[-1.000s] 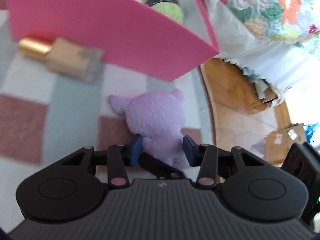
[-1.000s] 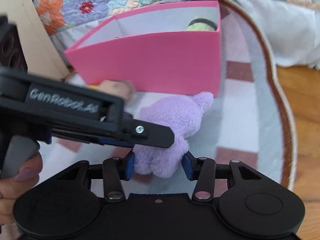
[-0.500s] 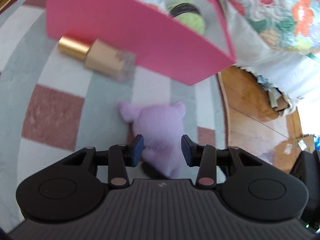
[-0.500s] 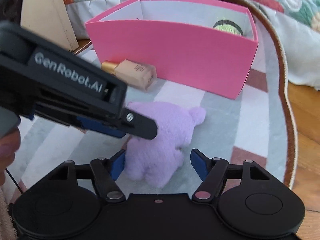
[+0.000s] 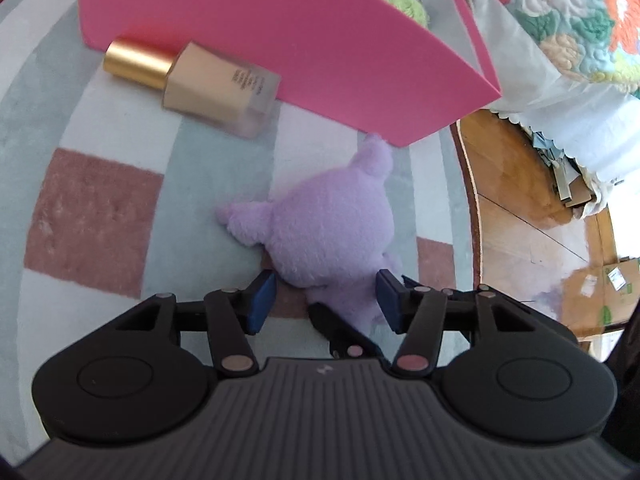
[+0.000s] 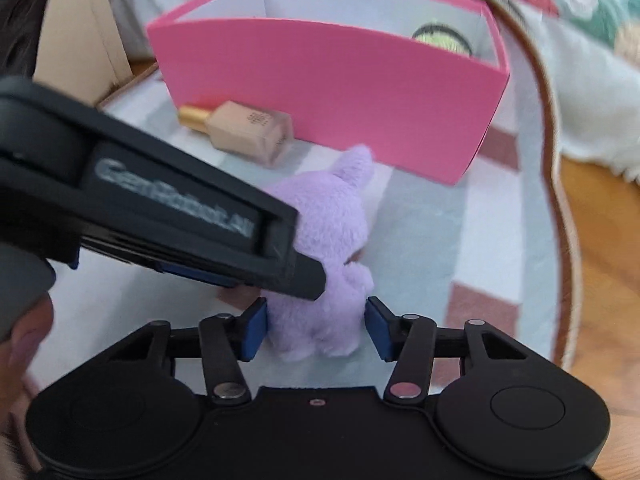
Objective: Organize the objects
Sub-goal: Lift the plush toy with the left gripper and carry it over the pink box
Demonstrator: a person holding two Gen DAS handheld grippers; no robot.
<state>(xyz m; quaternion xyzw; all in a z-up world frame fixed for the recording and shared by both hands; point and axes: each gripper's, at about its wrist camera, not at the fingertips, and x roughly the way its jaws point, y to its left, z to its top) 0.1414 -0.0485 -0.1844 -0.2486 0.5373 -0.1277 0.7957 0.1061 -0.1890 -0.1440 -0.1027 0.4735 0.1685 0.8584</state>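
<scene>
A purple plush toy [image 5: 328, 232] lies on the checked rug [image 5: 92, 220], one ear close to the pink box [image 5: 320, 60]. My left gripper [image 5: 326, 300] straddles its lower body with jaws opening; rug shows between the left pad and the plush. In the right wrist view, my right gripper [image 6: 316, 328] is closing on the same plush toy [image 6: 332, 216], pads against its legs. The left gripper [image 6: 304, 280] crosses that view from the left, its tip at the plush. A finger [image 5: 340, 332] of the right gripper shows under the plush.
A beige foundation bottle [image 5: 216, 88] with a gold cap lies against the box front. A green object [image 6: 440, 40] sits in the box's right end. Wooden floor [image 5: 520, 220] borders the rug on the right, a floral quilt [image 5: 580, 20] behind. A person's hand [image 6: 24, 344] holds the left gripper.
The left jaws have widened off the plush. The right jaws opened wide, then closed back around it. The plush has turned, its ear now pointing at the box.
</scene>
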